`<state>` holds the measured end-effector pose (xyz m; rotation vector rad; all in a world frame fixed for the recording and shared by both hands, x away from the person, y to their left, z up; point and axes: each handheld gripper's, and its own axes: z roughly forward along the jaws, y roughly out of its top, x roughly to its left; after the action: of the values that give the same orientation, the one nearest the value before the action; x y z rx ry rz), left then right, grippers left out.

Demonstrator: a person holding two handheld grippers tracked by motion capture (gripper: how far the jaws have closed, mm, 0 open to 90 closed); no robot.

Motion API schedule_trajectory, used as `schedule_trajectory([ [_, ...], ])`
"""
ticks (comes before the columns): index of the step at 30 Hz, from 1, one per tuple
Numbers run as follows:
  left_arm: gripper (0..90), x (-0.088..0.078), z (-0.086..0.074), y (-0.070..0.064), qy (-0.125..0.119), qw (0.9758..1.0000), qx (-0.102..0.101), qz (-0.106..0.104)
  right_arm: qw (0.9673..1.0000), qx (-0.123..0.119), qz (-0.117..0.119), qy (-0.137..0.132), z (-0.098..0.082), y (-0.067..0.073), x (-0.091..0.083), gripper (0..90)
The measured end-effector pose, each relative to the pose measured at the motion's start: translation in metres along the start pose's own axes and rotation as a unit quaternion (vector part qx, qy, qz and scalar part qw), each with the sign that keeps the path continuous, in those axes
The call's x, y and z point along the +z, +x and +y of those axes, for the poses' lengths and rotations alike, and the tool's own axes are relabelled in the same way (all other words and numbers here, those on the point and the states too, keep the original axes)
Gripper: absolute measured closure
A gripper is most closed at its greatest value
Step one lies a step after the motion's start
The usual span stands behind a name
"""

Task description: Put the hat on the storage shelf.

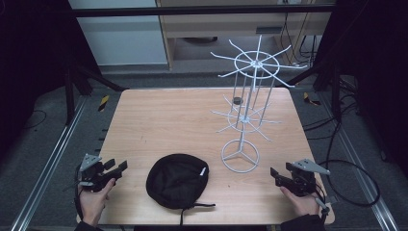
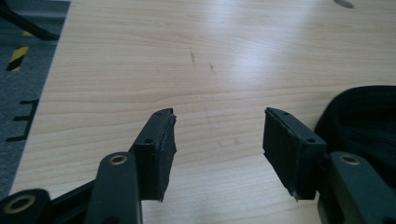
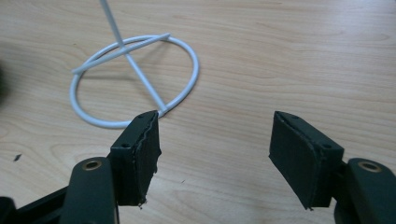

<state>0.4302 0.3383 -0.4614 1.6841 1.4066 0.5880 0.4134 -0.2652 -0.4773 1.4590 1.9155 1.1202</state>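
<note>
Left hand [image 1: 94,199] low at the near left edge, wrist straight | left gripper [image 1: 120,167] aimed forward and inward, jaws spread, nothing between them | right hand [image 1: 302,201] at the near right edge | right gripper [image 1: 273,174] pointing inward, jaws wide apart, empty

A pale wooden desk [image 1: 159,120] stretches ahead of both sets of jaws; a small dark disc [image 1: 236,100] lies far beyond them; grey floor [image 1: 43,139] flanks the desk.
</note>
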Motion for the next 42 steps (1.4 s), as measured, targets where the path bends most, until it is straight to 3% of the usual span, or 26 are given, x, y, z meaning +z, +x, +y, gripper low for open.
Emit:
schedule_trajectory([
  [2, 44.6, -0.004, -0.001, -0.005, 0.001, 0.9998, -0.003, -0.018, 0.9999, -0.004, 0.011, -0.001, 0.000, 0.004, -0.001, 33.9],
  [10, 49.1, -0.013, -0.002, -0.022, -0.005, 0.9992, 0.015, -0.037, 0.9988, -0.028, 0.038, -0.006, 0.005, 0.026, -0.004, 40.4],
  [16, 51.9, -0.012, -0.002, -0.032, -0.004, 0.9988, 0.028, -0.041, 0.9967, -0.038, 0.071, -0.009, 0.011, 0.051, -0.001, 40.2],
  [22, 53.3, -0.012, -0.003, -0.040, 0.000, 0.9983, 0.035, -0.047, 0.9947, -0.040, 0.094, -0.004, 0.017, 0.066, 0.006, 41.3],
  [36, 53.9, -0.012, -0.004, -0.054, 0.005, 0.9971, 0.051, -0.056, 0.9862, -0.073, 0.149, 0.000, 0.033, 0.114, 0.020, 44.9],
  [42, 53.9, -0.010, -0.005, -0.059, 0.018, 0.9960, 0.057, -0.066, 0.9809, -0.094, 0.170, 0.006, 0.041, 0.135, 0.030, 45.6],
])
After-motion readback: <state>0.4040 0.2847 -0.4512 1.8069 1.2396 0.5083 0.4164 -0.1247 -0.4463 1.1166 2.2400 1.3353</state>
